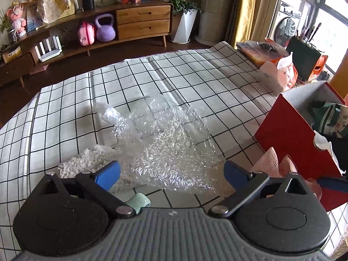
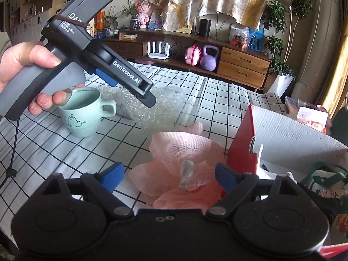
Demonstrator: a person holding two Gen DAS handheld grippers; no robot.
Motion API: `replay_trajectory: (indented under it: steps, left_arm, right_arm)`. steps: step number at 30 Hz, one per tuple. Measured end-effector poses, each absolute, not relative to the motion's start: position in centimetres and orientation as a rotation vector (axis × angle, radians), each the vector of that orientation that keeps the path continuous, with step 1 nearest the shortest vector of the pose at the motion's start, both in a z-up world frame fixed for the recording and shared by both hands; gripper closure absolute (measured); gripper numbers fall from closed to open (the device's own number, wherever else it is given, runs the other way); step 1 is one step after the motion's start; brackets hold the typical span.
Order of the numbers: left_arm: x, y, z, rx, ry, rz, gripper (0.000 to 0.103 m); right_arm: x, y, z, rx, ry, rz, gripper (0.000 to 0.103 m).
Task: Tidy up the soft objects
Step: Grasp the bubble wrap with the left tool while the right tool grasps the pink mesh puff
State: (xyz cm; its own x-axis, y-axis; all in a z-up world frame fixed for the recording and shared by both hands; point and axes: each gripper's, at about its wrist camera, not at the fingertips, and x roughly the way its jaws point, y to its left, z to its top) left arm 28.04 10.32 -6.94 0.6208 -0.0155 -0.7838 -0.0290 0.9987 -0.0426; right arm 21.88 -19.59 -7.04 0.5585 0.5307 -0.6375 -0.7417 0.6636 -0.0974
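Note:
A crumpled sheet of clear bubble wrap (image 1: pixel 165 143) lies on the checked cloth, right in front of my left gripper (image 1: pixel 171 174), which hangs open just above its near edge. A white foam piece (image 1: pixel 84 163) lies at the wrap's left. A pink foam net (image 2: pixel 180 152) lies beside the red box (image 2: pixel 241 150). My right gripper (image 2: pixel 169 176) is open, its blue pads on either side of the net without pressing it. In the right wrist view the left gripper (image 2: pixel 134 93), held by a hand (image 2: pixel 26 65), points down at the bubble wrap (image 2: pixel 161 108).
A mint mug (image 2: pixel 84 113) stands left of the bubble wrap, under the left hand. The red box's grey corrugated flap (image 2: pixel 293 134) stands up, with bags (image 2: pixel 322 180) inside. Cartons and bags (image 1: pixel 276 74) crowd the table's far right. A wooden sideboard (image 1: pixel 141 21) stands beyond the table.

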Motion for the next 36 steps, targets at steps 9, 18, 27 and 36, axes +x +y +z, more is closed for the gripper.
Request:
replay_trajectory:
  steps: [9,18,27,36]
  left_arm:
    - [28.7,7.9,-9.1,0.129,0.928,-0.067,0.002]
    - [28.6,5.9,-10.1,0.273,0.904,-0.063,0.074]
    - [28.0,5.8,-9.1,0.248,0.836,-0.054,0.098]
    - [26.9,3.9,-8.7,0.261,0.822,-0.165,0.097]
  right_arm:
    - [23.0,-18.9,-8.3,-0.398,0.607,0.758,0.017]
    - [23.2,-19.1,-8.6,-0.443,0.562,0.692,0.054]
    - [23.9,-20.4,-7.7,-0.371,0.550,0.682,0.095]
    - [21.6,-20.9,-7.5,-0.354,0.561,0.739,0.095]
